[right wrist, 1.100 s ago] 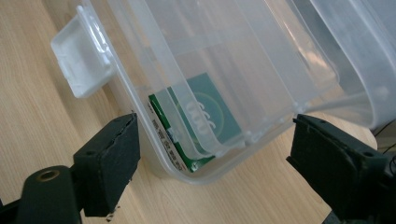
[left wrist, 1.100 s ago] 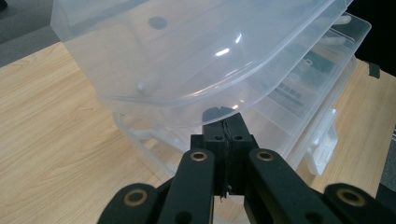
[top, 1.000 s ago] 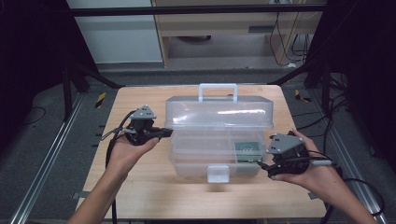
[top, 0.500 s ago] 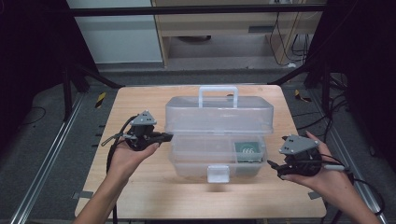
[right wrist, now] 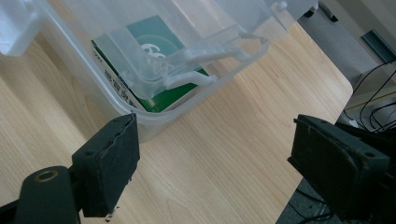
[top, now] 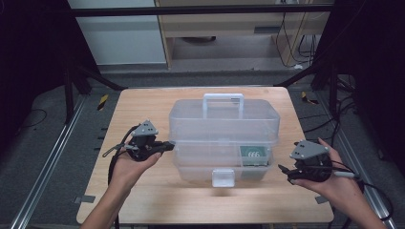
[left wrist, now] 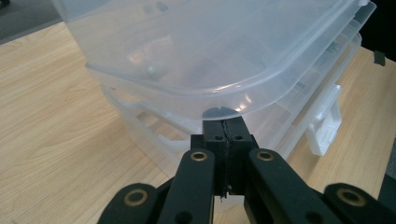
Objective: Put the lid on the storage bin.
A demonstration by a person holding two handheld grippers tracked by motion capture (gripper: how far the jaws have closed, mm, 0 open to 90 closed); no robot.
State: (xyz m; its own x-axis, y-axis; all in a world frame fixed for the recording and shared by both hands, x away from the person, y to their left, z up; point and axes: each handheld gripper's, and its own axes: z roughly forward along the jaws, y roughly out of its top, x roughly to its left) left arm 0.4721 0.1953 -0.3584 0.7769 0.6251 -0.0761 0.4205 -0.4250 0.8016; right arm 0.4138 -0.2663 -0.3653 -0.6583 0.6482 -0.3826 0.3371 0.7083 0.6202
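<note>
A clear plastic toolbox (top: pixel 224 124) with a white handle (top: pixel 223 98) stands mid-table, its front latch (top: pixel 223 177) facing me. A green packet (top: pixel 254 153) lies inside at the right end and shows through the wall (right wrist: pixel 154 42). My left gripper (top: pixel 168 146) is shut with nothing between its jaws. Its tips (left wrist: pixel 227 123) sit just under the lid's rim (left wrist: pixel 219 100) at the box's left end. To the right of the box my right gripper (top: pixel 285 172) is open above the table, clear of the box. Bare wood lies between its pads (right wrist: pixel 116 154).
The wooden table (top: pixel 143 109) has bare strips left, right and in front of the box. Its right edge (right wrist: pixel 348 86) lies close to my right gripper, with cables on the floor beyond. Dark frame legs stand at the back corners.
My right gripper has drawn away from the box's right end, moving right and toward the near edge. The left gripper and the box have stayed put.
</note>
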